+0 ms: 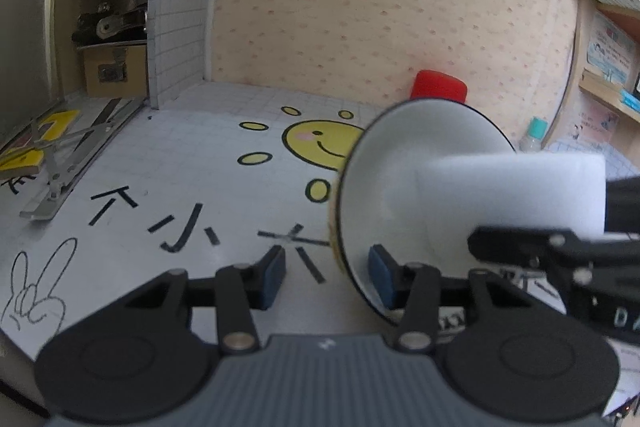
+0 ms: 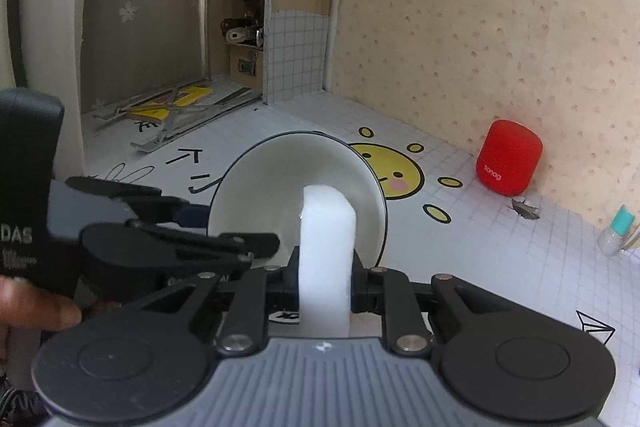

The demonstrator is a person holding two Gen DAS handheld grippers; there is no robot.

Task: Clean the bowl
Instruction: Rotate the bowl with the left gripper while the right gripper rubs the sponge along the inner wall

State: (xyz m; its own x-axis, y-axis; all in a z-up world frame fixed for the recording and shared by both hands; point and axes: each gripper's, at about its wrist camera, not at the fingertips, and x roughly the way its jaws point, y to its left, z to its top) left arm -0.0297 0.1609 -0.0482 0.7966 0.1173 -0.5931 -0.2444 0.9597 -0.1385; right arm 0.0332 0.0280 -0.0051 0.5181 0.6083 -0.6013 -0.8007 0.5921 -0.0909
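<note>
The right gripper (image 2: pixel 325 283) is clamped tight on a white sponge block (image 2: pixel 326 251), which stands up between its jaws and curves forward into the white bowl (image 2: pixel 280 179). The left gripper (image 1: pixel 327 277) holds that bowl tipped on its side: the dark rim passes between the two blue pads (image 1: pixel 378 277), one inside the bowl and one outside, though whether both pads press on the wall I cannot make out, since a gap shows beside the outer one. The bowl's inside looks plain white, with nothing in it but the end of the sponge. From the left wrist camera the sponge comes in from the right as a blurred white slab across the bowl's mouth, with the other gripper's black linkage beneath it. The right wrist camera looks straight into the bowl instead, and shows a person's hand (image 2: pixel 36 311) on the left gripper's grip at the left edge. Under it all lies a white squared table covering (image 2: pixel 500 267) printed with a yellow smiling sun (image 2: pixel 394 173), black strokes and a drawn victory hand. A red speaker (image 2: pixel 508 157) stands against the spotted beige wall, a small teal-capped bottle (image 2: pixel 614 231) further right. At the far left a folded metal stand (image 1: pixel 68 167) lies by a yellow book, below shelves of dark hardware.
</note>
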